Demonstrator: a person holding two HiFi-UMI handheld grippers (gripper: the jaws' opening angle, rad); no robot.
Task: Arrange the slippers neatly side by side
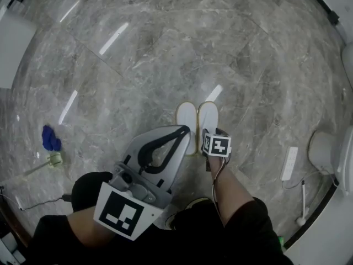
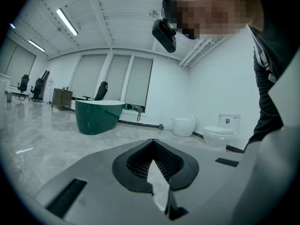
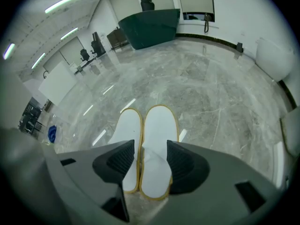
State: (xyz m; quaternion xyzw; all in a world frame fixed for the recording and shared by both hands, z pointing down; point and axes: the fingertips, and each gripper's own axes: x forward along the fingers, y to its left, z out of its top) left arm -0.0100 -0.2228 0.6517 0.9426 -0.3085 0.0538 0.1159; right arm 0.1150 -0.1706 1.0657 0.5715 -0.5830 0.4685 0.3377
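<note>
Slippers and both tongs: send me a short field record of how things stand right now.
left slipper: white, flat on the floor
right slipper: white, close alongside the left one, toes about level
right tongs: open, above the right slipper, not gripping it
left tongs: shut, empty, aimed out across the room
task status: pair looks neatly arranged

Grey marble floor (image 1: 165, 48), green bathtub (image 2: 98, 117), white toilet (image 2: 220, 135), tall windows (image 2: 139, 83), ceiling strip lights (image 2: 67, 21).
</note>
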